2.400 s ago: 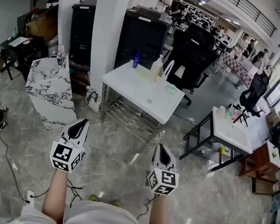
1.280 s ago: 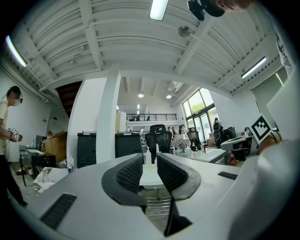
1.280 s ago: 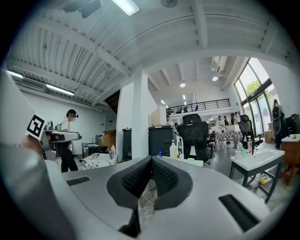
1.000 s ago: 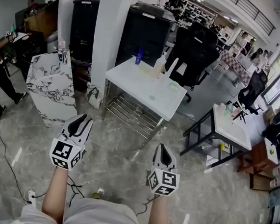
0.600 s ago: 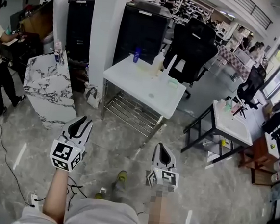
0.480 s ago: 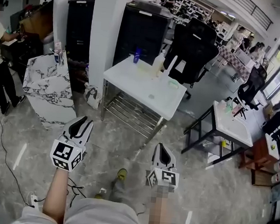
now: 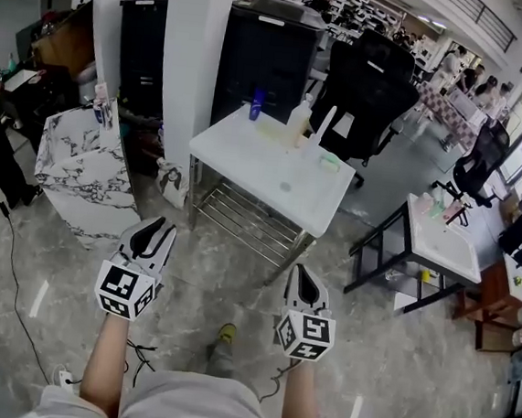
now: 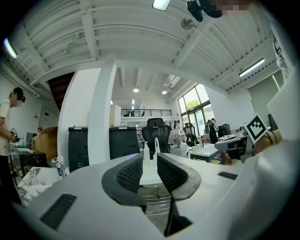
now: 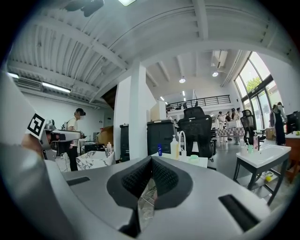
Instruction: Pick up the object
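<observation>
Tabletop [image 7: 256, 166] well ahead, nothing held.
The left gripper [image 7: 153, 230] had its fingers apart, the right gripper [image 7: 301, 274] its fingers closed and empty — one blue bottle [image 7: 255, 106] and one white bottle [image 7: 298, 117] stood on the tabletop.

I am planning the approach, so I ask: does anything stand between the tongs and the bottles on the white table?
Nothing visible does. Only bare floor lies between the left tongs, the right tongs and the white table with its bottles. The marble cabinet stands off to the left, out of the line.
</observation>
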